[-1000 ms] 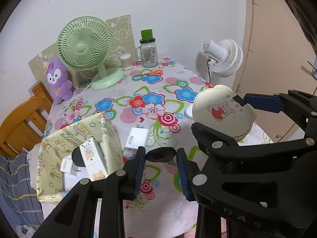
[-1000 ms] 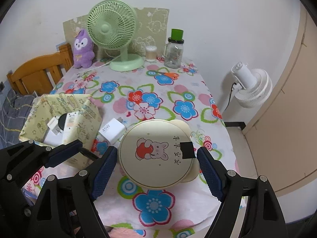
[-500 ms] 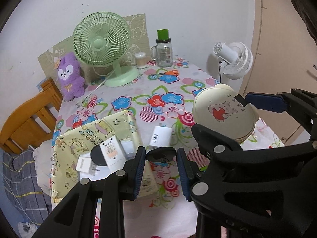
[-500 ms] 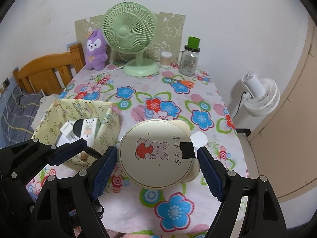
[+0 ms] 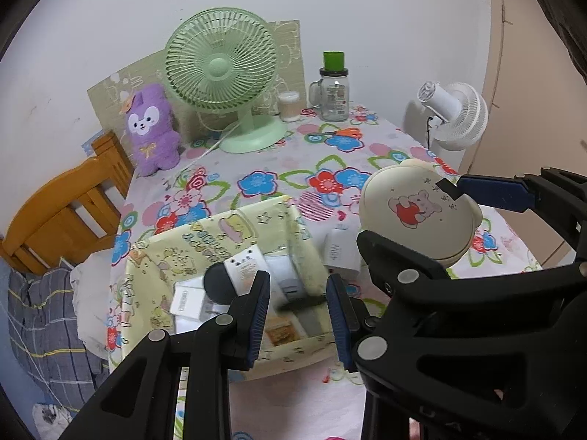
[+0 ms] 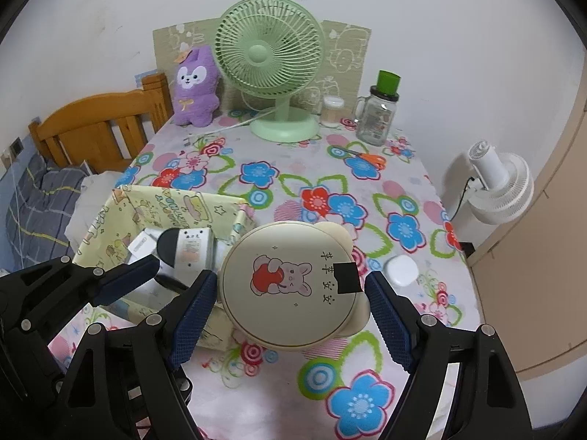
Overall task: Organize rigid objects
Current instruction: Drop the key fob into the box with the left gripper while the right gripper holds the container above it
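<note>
My right gripper point(image 6: 290, 308) is shut on a round cream case with a rabbit picture point(image 6: 290, 289) and holds it above the table, just right of the yellow patterned box point(image 6: 110, 220). The case also shows in the left wrist view point(image 5: 418, 216). My left gripper point(image 5: 297, 304) hangs over the box point(image 5: 205, 234). A blurred dark object point(image 5: 301, 304) shows between its pads; whether they grip it I cannot tell. The box holds a black-capped white bottle point(image 5: 234, 275) and small white boxes point(image 5: 187, 300). A white charger point(image 5: 341, 253) lies beside the box.
At the table's far end stand a green fan point(image 6: 271, 62), a purple plush point(image 6: 194, 88), a green-lidded glass jar point(image 6: 378, 113) and a small cup point(image 6: 332, 110). Orange scissors point(image 6: 370, 157) and a white earbud case point(image 6: 401, 269) lie on the floral cloth. A wooden chair point(image 6: 99, 128) is left, a white fan point(image 6: 502, 187) right.
Both grippers have moved left, so the yellow box is now under my left gripper. The dark object between the left pads now looks blurred and lower. The cream case stays gripped.
</note>
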A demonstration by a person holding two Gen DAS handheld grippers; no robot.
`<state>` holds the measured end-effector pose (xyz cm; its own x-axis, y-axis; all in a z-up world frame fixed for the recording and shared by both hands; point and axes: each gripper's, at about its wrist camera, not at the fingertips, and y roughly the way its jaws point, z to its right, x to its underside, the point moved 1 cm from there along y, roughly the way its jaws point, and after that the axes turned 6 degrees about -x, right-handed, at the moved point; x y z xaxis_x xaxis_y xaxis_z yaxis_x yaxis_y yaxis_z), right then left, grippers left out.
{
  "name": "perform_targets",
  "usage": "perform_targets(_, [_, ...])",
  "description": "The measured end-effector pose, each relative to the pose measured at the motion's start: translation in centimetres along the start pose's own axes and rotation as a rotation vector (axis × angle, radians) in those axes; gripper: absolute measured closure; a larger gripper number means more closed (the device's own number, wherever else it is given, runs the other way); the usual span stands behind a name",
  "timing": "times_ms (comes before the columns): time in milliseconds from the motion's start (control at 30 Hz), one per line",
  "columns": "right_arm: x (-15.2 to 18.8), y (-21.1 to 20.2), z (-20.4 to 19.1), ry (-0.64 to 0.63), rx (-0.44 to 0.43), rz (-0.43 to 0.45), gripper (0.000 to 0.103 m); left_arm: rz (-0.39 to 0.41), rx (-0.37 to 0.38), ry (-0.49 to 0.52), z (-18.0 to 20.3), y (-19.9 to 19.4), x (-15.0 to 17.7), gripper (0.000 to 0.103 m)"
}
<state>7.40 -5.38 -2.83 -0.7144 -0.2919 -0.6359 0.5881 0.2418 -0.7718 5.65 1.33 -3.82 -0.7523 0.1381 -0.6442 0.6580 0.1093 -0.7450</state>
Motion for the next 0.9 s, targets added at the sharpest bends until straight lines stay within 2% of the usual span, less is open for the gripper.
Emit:
perform_targets(700, [-1.7, 5.0, -4.8, -0.049, -0.067, -0.058, 0.020, -0.068, -0.035, -0.052, -5.4, 3.4, 1.7, 0.070])
perform_targets(833, [-2.1, 5.9, -5.4, -0.052, -0.074, -0.064, 0.020, -0.090, -0.021, -0.059, -6.1, 4.2, 1.9, 0.058])
perform_targets(900, [-2.2, 6.3, -5.7, -0.055, -0.077, -0.066, 0.020, -0.098, -0.014, -0.067, -6.5, 4.5, 2.0, 0.041])
